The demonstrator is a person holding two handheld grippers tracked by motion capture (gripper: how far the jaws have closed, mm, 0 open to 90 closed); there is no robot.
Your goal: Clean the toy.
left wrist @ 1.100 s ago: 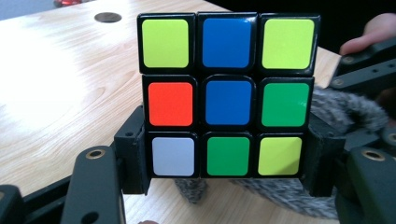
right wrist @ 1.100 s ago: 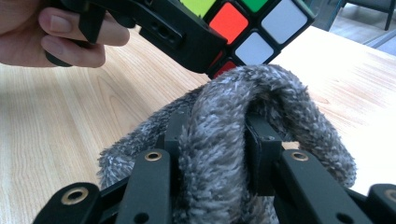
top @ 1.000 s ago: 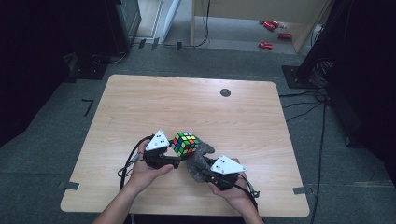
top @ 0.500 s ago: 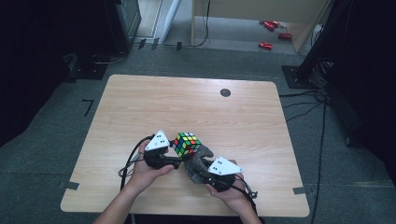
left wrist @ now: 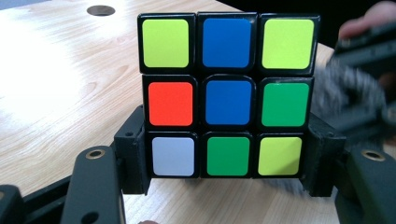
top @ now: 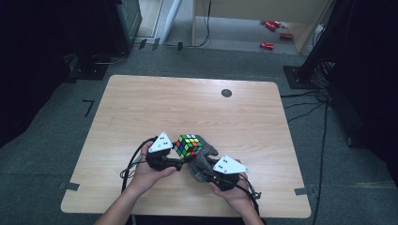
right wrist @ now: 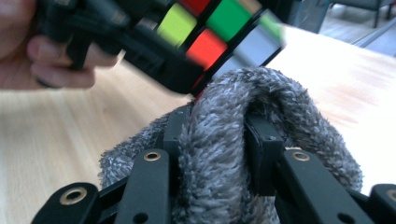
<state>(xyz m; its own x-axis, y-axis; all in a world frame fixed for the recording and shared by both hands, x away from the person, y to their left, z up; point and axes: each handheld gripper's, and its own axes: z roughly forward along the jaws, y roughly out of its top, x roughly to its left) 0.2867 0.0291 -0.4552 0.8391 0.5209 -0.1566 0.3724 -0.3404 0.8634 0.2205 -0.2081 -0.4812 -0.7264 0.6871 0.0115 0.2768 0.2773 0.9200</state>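
Right gripper (top: 205, 165): near table edge, jaws pinched on a fold of grey fuzzy cloth (right wrist: 219, 154).
Left gripper (top: 180, 157): jaws clamped on the Rubik's cube's (left wrist: 229, 93) lower sides.
Cube position: at the table's (top: 141, 108) near middle, between both grippers; cloth pressed against its right side.
Cube face: blue centre, mixed colours.
Far: dark round hole (top: 226, 93) in the tabletop.

Cube (left wrist: 227, 95): scrambled 3x3, upright, lifted just above table, blue centre facing w/ green, yellow, red, white stickers. Grey fuzzy cloth (right wrist: 224, 154) was bunched, pressed vs cube's side, near front edge.
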